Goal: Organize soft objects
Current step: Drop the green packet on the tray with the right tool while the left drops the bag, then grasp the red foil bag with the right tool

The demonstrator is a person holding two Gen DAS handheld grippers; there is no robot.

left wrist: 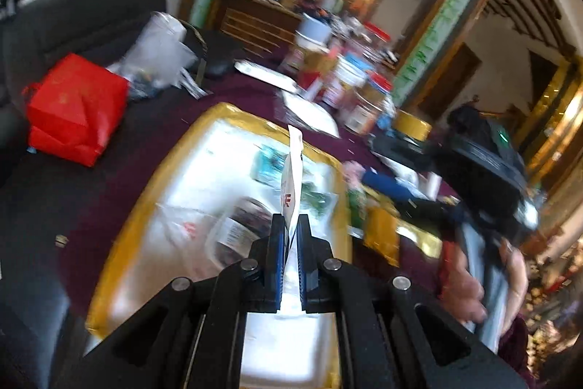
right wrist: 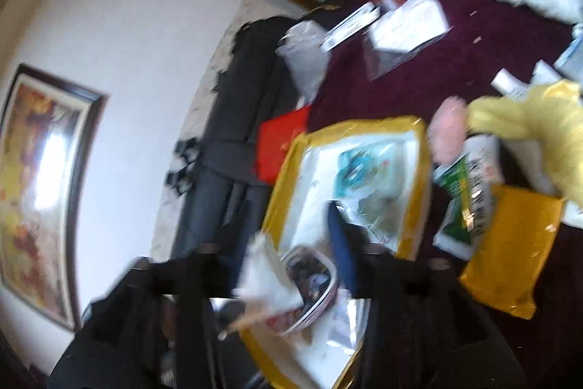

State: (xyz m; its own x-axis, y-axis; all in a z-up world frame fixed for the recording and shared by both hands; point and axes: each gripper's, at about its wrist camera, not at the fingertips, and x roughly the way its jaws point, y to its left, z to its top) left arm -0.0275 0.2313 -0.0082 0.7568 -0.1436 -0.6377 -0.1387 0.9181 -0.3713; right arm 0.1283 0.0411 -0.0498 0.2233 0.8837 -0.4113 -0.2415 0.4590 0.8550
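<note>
A white foam box with yellow tape on its rim [left wrist: 120, 243] sits on the dark red tablecloth, and it also shows in the right wrist view [right wrist: 415, 177]. Soft packets lie in it, among them a teal one [left wrist: 269, 164]. My left gripper [left wrist: 290, 225] is shut on a thin white packet with red print [left wrist: 293, 177], held upright over the box. My right gripper [right wrist: 291, 254] hovers over the box's near end; the view is blurred, with one blue finger [right wrist: 340, 243] showing and a white packet [right wrist: 269, 276] by it. The right gripper body shows in the left wrist view [left wrist: 484, 170].
A red bag [left wrist: 76, 104] and a clear plastic bag [left wrist: 160, 50] lie left of the box. Jars and bottles [left wrist: 349, 79] stand behind it. A yellow padded envelope [right wrist: 506, 250], a green packet [right wrist: 459, 195], a pink puff [right wrist: 446, 130] and yellow cloth [right wrist: 539, 119] lie to its right.
</note>
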